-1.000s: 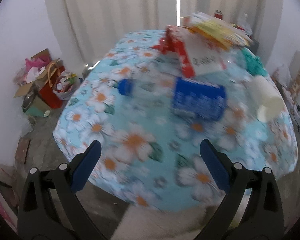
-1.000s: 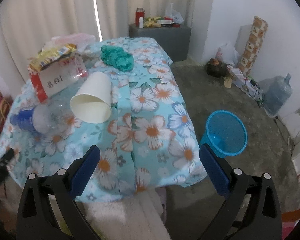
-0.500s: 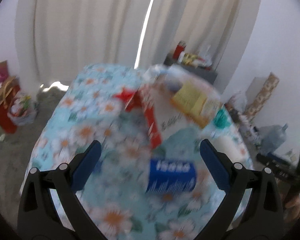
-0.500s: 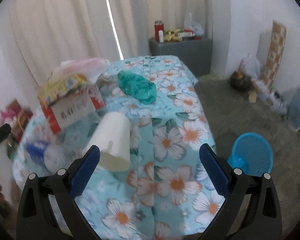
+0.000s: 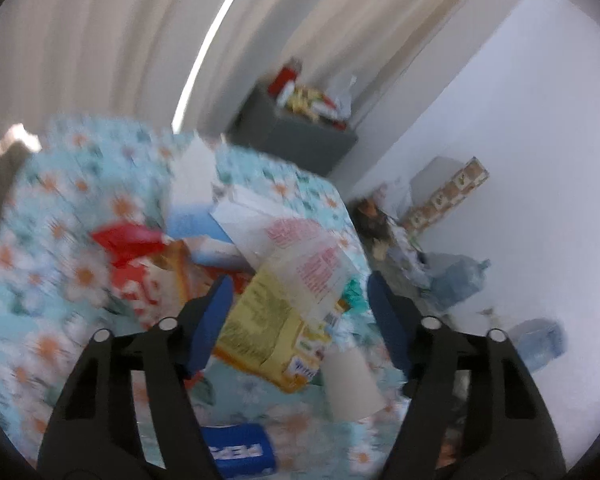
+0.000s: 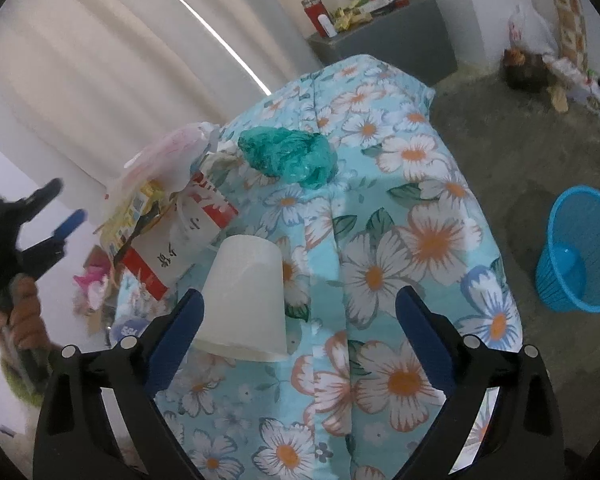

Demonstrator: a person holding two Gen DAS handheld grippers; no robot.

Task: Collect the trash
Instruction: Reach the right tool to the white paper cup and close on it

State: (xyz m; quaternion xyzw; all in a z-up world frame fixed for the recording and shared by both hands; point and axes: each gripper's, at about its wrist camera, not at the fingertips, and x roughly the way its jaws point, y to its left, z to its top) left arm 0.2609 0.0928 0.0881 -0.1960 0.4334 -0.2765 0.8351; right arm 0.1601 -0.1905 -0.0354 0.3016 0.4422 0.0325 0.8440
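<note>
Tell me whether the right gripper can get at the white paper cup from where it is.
Probably yes. The right gripper is open, the paper cup lies on its side by the left finger, nothing between them.

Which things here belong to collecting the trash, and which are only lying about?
For the job: white paper cup, green plastic bag, yellow wrapper, blue basket.

Lying about: grey cabinet, curtains, water jug.

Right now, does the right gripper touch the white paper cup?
Cannot tell. In the right wrist view the right gripper stands open, one pad overlapping the white paper cup; no gap or contact shows.
</note>
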